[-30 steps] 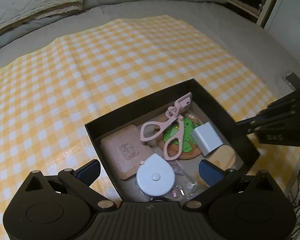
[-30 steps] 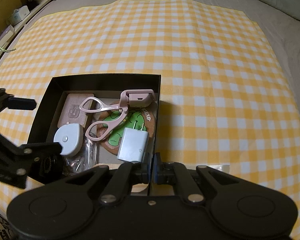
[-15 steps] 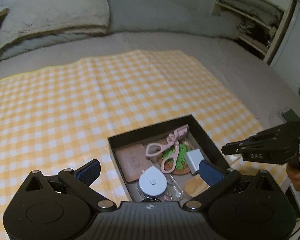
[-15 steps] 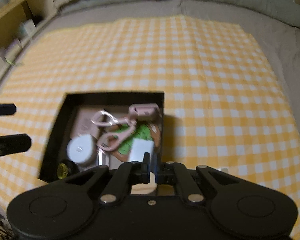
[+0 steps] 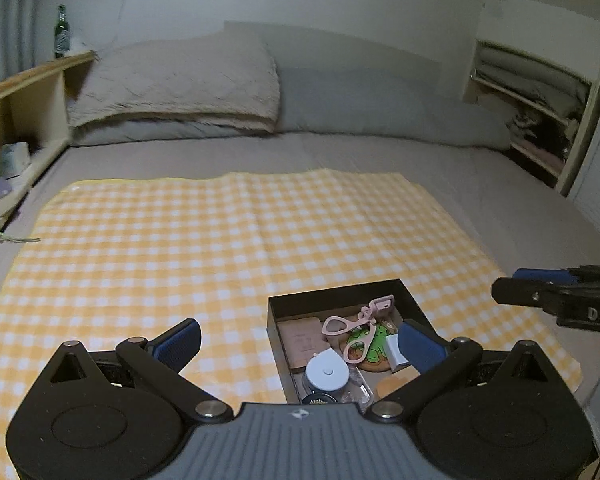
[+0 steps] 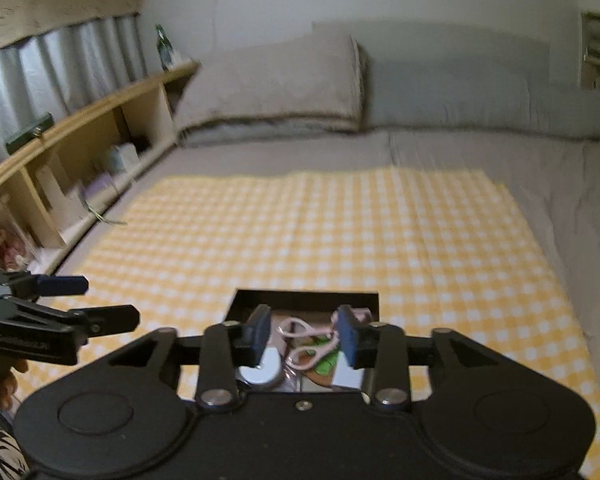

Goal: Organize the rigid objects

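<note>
Task items: You have a black box (image 5: 275, 320) near the front edge of the yellow checked cloth (image 5: 180, 240). Inside lie a pink eyelash curler (image 5: 358, 322), a green-and-brown coaster (image 5: 370, 350), a white round tape measure (image 5: 327, 372), a tan flat card (image 5: 303, 338), a white charger block (image 5: 394, 350) and a few smaller pieces too small to name.
Work done: As far as you can see, every rigid object is already in the box. No loose item shows on the cloth.
Work left: Judged from this layout, little or nothing remains. A lid is not visible, so you cannot tell whether closing is required.
Left gripper (image 5: 298, 342): Spread wide, holding nothing, raised above the near side of the box.
Right gripper (image 6: 302, 336): Partly spread, holding nothing, lined up over the box with the curler showing between its pads.
Change from earlier frames: Both tools now sit higher and farther back. The box appears smaller, and the pillows (image 5: 172, 88) and wall have come into view. One second ago your right gripper was pressed together close to the box wall; it has since parted. The box contents have not shifted.
</note>
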A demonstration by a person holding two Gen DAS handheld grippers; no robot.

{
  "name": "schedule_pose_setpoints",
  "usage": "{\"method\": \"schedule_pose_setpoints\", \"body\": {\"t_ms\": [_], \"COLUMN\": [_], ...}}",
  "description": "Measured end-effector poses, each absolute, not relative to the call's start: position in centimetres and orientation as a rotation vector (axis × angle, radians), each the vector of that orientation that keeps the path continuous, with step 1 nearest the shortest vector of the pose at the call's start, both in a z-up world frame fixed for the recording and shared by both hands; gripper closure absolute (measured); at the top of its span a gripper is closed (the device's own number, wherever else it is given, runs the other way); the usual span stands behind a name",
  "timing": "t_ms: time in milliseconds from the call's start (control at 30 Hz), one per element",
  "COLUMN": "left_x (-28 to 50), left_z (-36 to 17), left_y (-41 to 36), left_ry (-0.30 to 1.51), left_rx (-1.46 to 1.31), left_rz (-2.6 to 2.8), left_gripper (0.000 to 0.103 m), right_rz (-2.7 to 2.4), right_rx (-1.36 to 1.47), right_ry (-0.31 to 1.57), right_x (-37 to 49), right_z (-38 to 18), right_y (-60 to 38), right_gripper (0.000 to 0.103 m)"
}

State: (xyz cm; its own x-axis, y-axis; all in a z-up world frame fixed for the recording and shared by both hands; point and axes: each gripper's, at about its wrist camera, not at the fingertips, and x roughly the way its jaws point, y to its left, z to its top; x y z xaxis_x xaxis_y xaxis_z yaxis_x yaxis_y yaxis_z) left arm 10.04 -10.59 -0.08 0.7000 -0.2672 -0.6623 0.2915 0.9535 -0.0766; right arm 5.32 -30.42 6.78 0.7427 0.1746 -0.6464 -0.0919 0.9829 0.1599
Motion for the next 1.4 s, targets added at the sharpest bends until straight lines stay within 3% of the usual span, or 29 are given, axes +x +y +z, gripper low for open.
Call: {"method": "schedule_pose_setpoints", "body": {"t_ms": [533, 600, 733, 800, 933, 1000, 1400], "left_x": [2.1, 1.6, 0.9, 0.7, 0.2, 0.0, -0.8], "left_z": [0.2, -0.1, -0.7, -1.0, -1.5, -1.6, -1.9], "left_y": [-9.2, -9.0, -8.9, -8.7, -8.6, -8.6, -7.8], "left_ry": [0.598, 0.589, 0.573, 0.577, 0.579, 0.576, 0.571], "left_rx": [0.104, 0.116, 0.133, 0.127, 0.122, 0.123, 0.12], "left_rz": [-0.247, -0.234, -0.218, -0.218, -0.221, -0.227, -0.24], "left_gripper": [0.0, 0.0, 0.0, 0.0, 0.0, 0.0, 0.0], "right_rz": [0.089, 0.079, 0.075, 0.07, 0.058, 0.047, 0.021], "right_rx": [0.078, 0.068, 0.06, 0.055, 0.025, 0.018, 0.014], "right_ry": [0.567, 0.562, 0.555, 0.555, 0.549, 0.551, 0.54], "right_x": [-3.2, -3.6, -4.2, -4.5, -5.0, -5.2, -5.3], "right_z": [6.7, 6.3, 5.8, 5.4, 4.7, 4.3, 3.9], "right_y": [-28.6, -28.5, -28.2, -28.1, -27.5, -27.4, -27.4], "right_gripper": [0.027, 0.017, 0.015, 0.006, 0.006, 0.001, 0.0]}}
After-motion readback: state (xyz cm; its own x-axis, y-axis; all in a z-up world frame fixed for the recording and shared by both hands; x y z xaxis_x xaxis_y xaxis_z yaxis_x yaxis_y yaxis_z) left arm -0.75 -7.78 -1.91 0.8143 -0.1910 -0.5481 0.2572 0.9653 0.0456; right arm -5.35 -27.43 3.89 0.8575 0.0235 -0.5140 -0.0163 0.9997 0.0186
